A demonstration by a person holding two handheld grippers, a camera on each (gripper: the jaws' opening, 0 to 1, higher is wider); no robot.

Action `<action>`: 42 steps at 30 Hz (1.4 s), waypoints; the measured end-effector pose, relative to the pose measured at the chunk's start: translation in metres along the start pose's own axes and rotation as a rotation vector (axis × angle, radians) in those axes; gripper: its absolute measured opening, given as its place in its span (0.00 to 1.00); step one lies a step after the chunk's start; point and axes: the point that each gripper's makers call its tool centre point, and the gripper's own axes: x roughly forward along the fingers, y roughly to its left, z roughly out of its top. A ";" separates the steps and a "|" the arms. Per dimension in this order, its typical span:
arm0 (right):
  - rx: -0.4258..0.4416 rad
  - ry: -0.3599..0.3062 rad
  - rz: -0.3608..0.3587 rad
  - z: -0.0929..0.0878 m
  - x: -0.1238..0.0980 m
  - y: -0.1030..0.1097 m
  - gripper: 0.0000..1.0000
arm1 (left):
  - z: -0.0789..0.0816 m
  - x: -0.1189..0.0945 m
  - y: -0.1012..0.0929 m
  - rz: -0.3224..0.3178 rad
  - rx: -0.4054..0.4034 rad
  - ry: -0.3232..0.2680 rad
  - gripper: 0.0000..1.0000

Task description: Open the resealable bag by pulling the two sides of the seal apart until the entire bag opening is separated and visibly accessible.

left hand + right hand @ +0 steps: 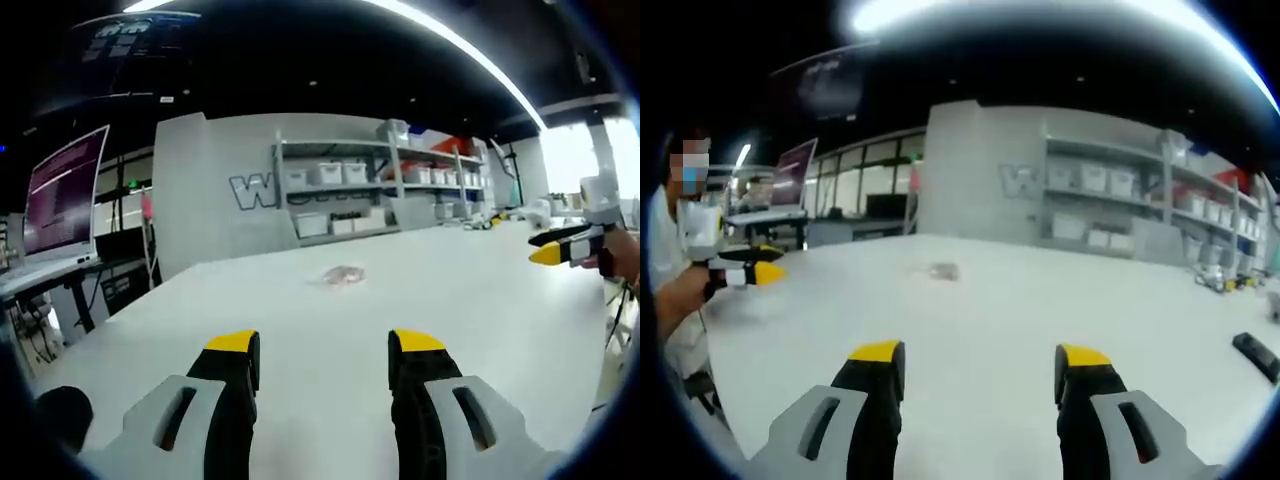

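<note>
Big white table (420, 300) takes up most of both views, w/ shelves (380, 185) of white bins along the back wall and a monitor (65, 190) off to one side. Bare top probably so the bag can be worked w/o anything in the way.

Left gripper (325, 345) hangs low over the near edge, jaws wide, nothing btwn them. Right gripper (980, 355) the same: jaws spread wide, empty, aimed across the table. In the right gripper view, a person's hand holds the left gripper. Both look held back and open bc the grab hasn't started yet; each needs one side of the seal.

Bag (343, 274) is small, clear-ish, lying flat mid-table, well apart from both tools. In the right gripper view it (941, 271) sits far ahead. Too small to tell if the seal is shut or which way it faces.
</note>
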 end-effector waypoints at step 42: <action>-0.007 -0.001 0.014 0.001 0.011 0.000 0.59 | -0.002 0.001 -0.004 -0.005 -0.009 -0.013 0.50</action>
